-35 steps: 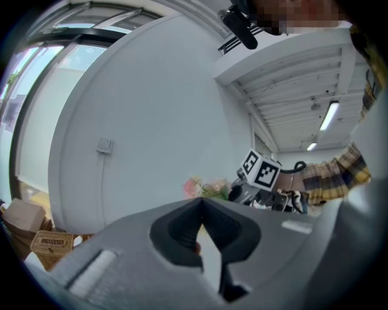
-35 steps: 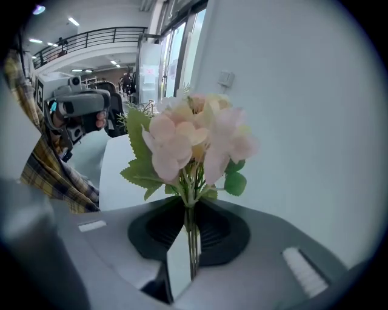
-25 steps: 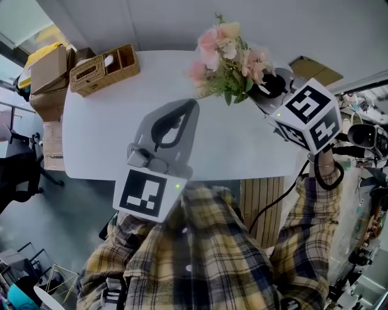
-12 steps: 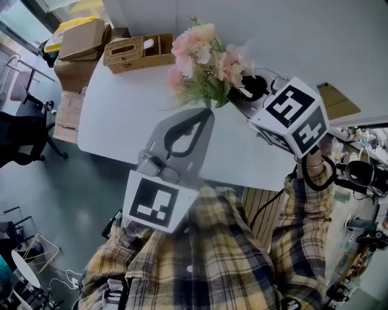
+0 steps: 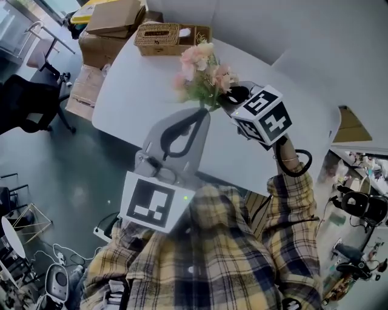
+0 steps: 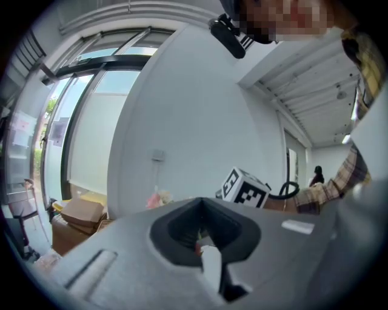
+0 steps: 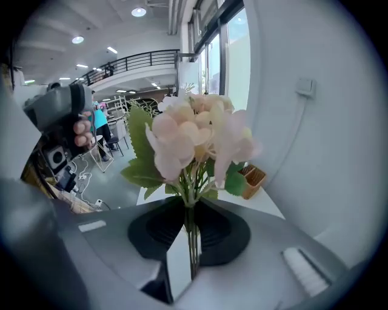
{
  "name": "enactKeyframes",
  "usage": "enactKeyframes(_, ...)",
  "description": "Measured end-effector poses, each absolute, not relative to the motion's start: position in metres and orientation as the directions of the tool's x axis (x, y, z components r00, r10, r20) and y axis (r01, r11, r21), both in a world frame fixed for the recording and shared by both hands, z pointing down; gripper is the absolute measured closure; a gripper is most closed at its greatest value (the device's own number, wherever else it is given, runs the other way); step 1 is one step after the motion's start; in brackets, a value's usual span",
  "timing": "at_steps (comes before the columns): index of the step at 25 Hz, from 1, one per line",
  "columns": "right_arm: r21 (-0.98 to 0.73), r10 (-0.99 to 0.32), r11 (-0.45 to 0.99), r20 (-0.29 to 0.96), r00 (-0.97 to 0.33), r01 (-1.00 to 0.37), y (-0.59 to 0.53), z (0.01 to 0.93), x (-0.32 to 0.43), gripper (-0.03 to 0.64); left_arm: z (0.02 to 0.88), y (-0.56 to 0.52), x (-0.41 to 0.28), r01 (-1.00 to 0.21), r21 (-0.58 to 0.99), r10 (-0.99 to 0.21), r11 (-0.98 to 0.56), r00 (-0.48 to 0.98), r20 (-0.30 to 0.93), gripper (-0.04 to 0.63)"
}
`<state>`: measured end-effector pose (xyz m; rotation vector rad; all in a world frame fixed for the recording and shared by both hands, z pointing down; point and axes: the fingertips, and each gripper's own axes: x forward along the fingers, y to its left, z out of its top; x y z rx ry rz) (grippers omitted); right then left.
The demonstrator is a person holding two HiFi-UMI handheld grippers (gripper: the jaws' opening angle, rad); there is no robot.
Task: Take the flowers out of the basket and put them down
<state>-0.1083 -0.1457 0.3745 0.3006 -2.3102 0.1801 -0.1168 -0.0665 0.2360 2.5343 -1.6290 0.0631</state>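
A bunch of pink flowers (image 5: 203, 72) with green leaves hangs over the white table (image 5: 136, 100), its stems clamped in my right gripper (image 5: 229, 97). In the right gripper view the stems run straight down between the jaws of that gripper (image 7: 190, 212), and the blooms (image 7: 194, 136) stand upright above them. The wicker basket (image 5: 173, 37) sits at the table's far edge, apart from the flowers; the right gripper view also shows this basket (image 7: 251, 177). My left gripper (image 5: 199, 113) points at the bouquet from below, jaws together and holding nothing. In its own view the left gripper (image 6: 201, 203) looks toward the flowers (image 6: 159, 198).
Cardboard boxes (image 5: 112, 15) are stacked beyond the table's far left corner. A black chair (image 5: 27, 103) stands on the floor to the left. The wall (image 5: 303, 36) runs close behind the table. Cables and equipment (image 5: 357, 212) crowd the right side.
My right gripper has carried the bouquet leftward and lower over the table, closer to the left gripper's tip. Its grip on the stems is unchanged. The left gripper has shifted forward slightly.
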Motion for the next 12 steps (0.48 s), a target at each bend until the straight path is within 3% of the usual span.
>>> enactKeyframes(12, -0.145, -0.092, 0.944, 0.748, -0.657, -0.297, -0.126, 0.521, -0.110, 0.548, 0.263, -0.083, -0.131, -0.922, 0.126, -0.910, -0.366, 0.383, 0.158, 0.595)
